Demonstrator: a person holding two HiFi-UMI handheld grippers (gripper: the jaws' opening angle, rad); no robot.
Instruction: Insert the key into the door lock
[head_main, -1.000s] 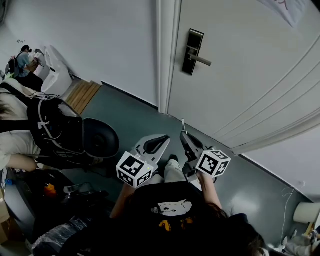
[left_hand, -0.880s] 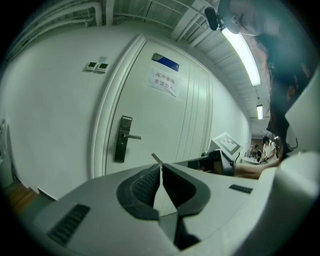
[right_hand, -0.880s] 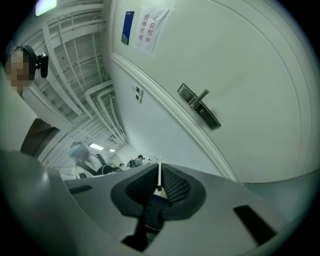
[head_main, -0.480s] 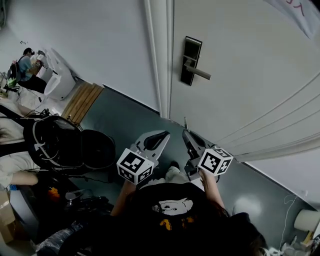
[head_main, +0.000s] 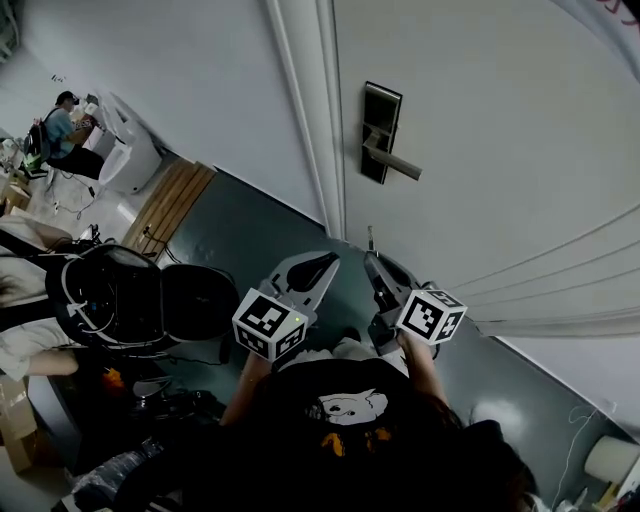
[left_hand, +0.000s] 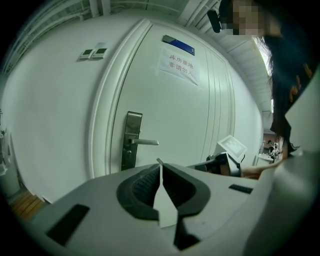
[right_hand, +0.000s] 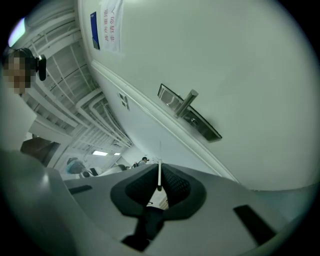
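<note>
Both tools are held side by side in front of the body, aimed at the closed white door (head_main: 480, 120). Right tool (right_hand: 159, 161): jaws pressed together on the key (right_hand: 159, 175), seen edge-on as a thin pale strip, its blade sticking out past the jaw tips. In the head view the key (head_main: 369, 238) points up toward the door and is well apart from the door lock (head_main: 380, 133), which sits above it near the frame. The lock is a dark upright plate with a lever handle (head_main: 398, 166) pointing away from the frame. Left tool (left_hand: 159, 162): jaws closed tip to tip, nothing between them, just left of the right tool. A paper notice (left_hand: 179, 66) is stuck on the door above the lock. The floor (head_main: 240, 230) is grey-green.
</note>
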